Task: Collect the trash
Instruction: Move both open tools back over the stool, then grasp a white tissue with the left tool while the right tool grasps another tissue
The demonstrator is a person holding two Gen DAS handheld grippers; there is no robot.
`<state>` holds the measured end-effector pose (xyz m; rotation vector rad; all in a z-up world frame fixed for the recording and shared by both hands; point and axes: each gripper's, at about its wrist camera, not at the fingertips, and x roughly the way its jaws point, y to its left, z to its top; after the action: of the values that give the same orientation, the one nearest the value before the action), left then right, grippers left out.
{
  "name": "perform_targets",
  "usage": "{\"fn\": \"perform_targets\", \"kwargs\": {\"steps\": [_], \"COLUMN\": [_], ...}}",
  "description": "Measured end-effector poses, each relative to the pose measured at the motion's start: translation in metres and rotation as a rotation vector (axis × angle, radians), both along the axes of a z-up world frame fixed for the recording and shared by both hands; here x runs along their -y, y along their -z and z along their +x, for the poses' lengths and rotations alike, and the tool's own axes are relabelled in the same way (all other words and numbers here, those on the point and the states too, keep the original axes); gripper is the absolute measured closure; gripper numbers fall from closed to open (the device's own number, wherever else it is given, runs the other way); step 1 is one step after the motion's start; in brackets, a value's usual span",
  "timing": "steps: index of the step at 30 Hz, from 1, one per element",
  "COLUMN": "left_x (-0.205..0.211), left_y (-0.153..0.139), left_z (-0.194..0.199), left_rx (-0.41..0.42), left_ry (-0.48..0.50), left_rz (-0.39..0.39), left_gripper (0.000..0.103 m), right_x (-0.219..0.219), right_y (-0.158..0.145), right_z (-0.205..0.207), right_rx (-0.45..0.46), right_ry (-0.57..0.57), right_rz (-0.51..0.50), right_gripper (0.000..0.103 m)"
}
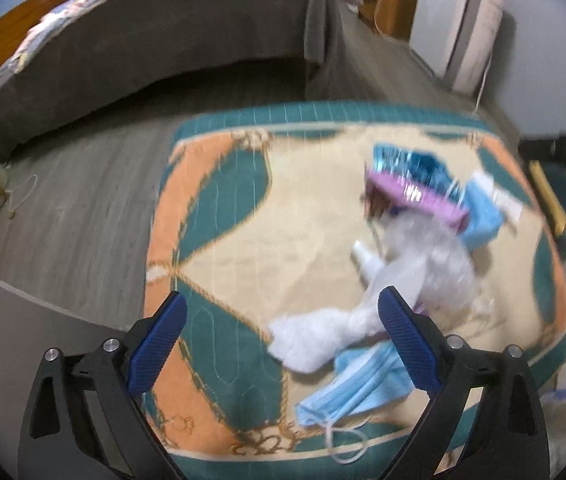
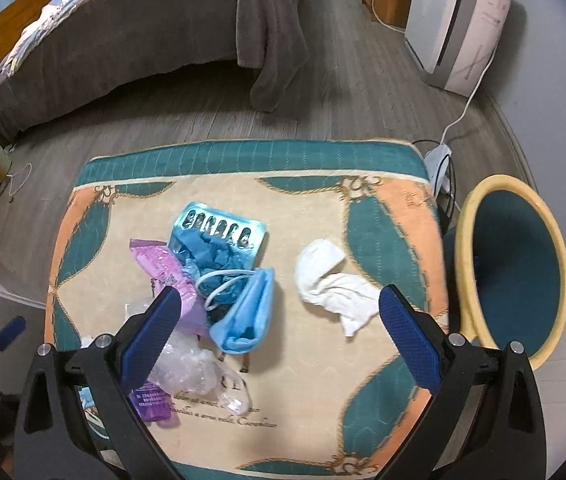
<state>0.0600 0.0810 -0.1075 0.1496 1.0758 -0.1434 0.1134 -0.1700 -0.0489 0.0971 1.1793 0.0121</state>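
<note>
A bedroom with grey plank flooring is framing a tabletop point(image 2: 383, 248) covered in a quilted teal, peach and cream cloth. In the right wrist view, the right hand-held gripper point(image 2: 281, 334) is hovering with its jaws spread wide and nothing between them. At about 9 o'clock from it, crinkly clear plastic wrap point(image 2: 187, 368) is lying over a purple wrapper point(image 2: 163, 268), with a folded blue face mask point(image 2: 249, 312) just beside them. Toward 12 o'clock a crumpled white tissue point(image 2: 335, 288) is sitting apart from the pile, and farther off is a shiny blister pack point(image 2: 219, 226). The round yellow-rimmed bin point(image 2: 469, 248) is standing at 3 o'clock, off the edge. The left hand-held gripper point(image 1: 283, 344) is also hanging spread and empty above a tissue point(image 1: 307, 340) and a mask point(image 1: 359, 384). Thin, limp pieces are likely to slip from a shallow pinch, and the mask's ear loops could snag neighbouring scraps and drag them off the tabletop.
</note>
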Motion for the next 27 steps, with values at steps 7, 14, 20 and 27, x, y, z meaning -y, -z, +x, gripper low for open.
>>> {"fn": "perform_targets", "kwargs": {"steps": [7, 14, 20, 27], "left_x": [-0.005, 0.002, 0.015, 0.015], "left_y": [0.03, 0.054, 0.046, 0.006], "left_z": [0.008, 0.016, 0.017, 0.021], "left_rx": [-0.132, -0.231, -0.224, -0.069], "left_ry": [0.019, 0.043, 0.095, 0.102], "left_rz": [-0.053, -0.11, -0.168, -0.16], "left_gripper": [0.022, 0.043, 0.078, 0.079], "right_x": [0.029, 0.075, 0.072, 0.048], "right_y": [0.007, 0.046, 0.076, 0.103], "right_z": [0.01, 0.013, 0.016, 0.019], "right_rx": [0.017, -0.083, -0.179, -0.241], "right_ry": [0.079, 0.175, 0.119, 0.012], "right_rz": [-0.067, -0.049, 0.008, -0.023], "right_gripper": [0.006, 0.022, 0.043, 0.048]}}
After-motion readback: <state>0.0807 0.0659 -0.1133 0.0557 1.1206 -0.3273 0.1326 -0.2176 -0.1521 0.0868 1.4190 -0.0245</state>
